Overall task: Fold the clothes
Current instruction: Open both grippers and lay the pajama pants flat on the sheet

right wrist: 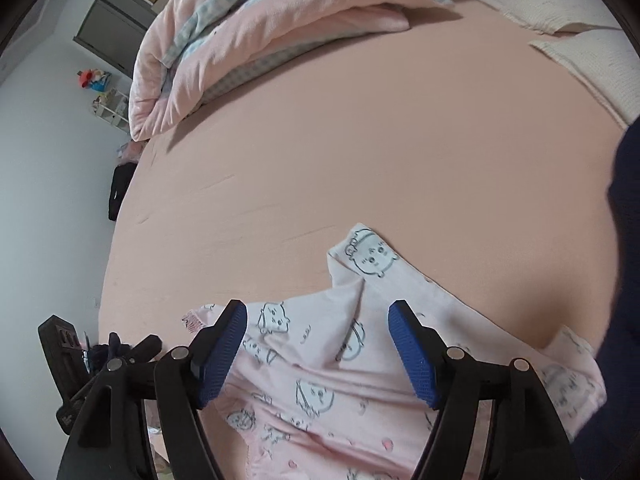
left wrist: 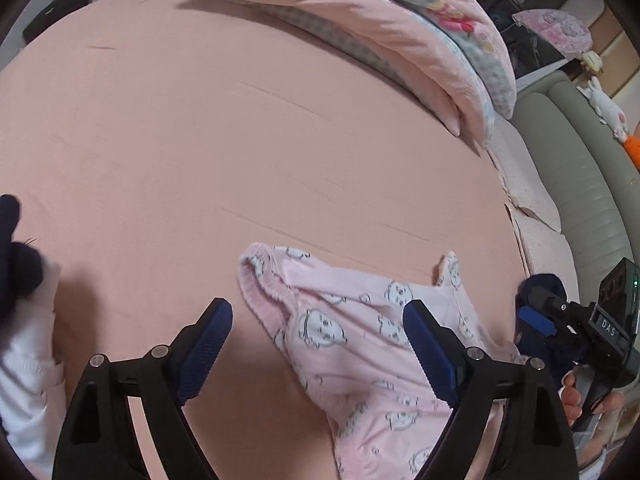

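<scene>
The pink printed garment point(left wrist: 360, 344) lies rumpled on the bed sheet point(left wrist: 200, 140) beneath both my spread, empty jaws. It looks light, soft and floppy. I'd pinch the elastic waistband point(left wrist: 260, 280) just beyond my left gripper point(left wrist: 316, 348); my right gripper point(right wrist: 316, 344) takes the far corner.

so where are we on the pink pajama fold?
Done: the pink printed garment lies on the bed sheet, doubled over but rumpled. In hand: nothing; the left tool and right tool both hover open above it. Left: flatten the bunched elastic edge and upturned corner, then finish folding.
</scene>
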`<state>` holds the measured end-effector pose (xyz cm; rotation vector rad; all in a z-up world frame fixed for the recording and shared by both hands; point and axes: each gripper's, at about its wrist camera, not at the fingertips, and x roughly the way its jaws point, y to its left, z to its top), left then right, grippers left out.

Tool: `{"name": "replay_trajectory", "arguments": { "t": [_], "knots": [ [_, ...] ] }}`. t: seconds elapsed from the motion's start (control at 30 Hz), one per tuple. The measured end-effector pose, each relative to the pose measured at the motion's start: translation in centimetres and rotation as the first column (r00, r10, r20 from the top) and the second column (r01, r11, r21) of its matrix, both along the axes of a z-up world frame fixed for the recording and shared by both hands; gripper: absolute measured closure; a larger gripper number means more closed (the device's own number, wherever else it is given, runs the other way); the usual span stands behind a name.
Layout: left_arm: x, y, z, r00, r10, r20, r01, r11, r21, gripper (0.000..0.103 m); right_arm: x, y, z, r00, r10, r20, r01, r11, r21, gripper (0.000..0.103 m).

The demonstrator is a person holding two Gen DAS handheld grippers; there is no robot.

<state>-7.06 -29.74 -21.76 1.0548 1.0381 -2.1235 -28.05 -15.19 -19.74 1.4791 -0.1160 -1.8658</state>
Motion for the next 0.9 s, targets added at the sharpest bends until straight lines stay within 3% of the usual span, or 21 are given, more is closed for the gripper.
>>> {"name": "replay_trajectory", "arguments": {
  "t": [0.07,0.17,0.33,0.47,0.9],
  "knots": [
    [-0.3,0.8,0.2,1.000,-0.016,0.010,0.016,1.000,-0.017,0.016,0.5,0.7,0.5,1.000,-0.008,-0.001,0.008,1.000,-0.006,0.030],
    [2.9,2.4,2.3,0.999,-0.038,0.010,0.039,0.998,-0.043,0.016,1.4,1.8,1.3,1.000,-0.025,-0.003,0.025,1.000,-0.006,0.030],
    [2.3,3.8,2.4,0.998,-0.065,0.014,0.066,0.996,-0.053,0.016,3.2,4.3,2.5,0.998,-0.053,-0.015,0.053,0.999,-0.009,0.030],
    [4.0,5.3,2.6,0.996,-0.080,0.027,0.081,0.995,-0.055,0.016,4.6,6.5,2.9,0.998,-0.061,-0.028,0.062,0.998,0.009,0.030],
    [5.2,9.7,0.4,0.985,-0.163,0.057,0.165,0.985,-0.043,0.016,6.0,12.3,1.4,0.991,-0.130,-0.009,0.130,0.990,0.048,0.030]
  ]
}}
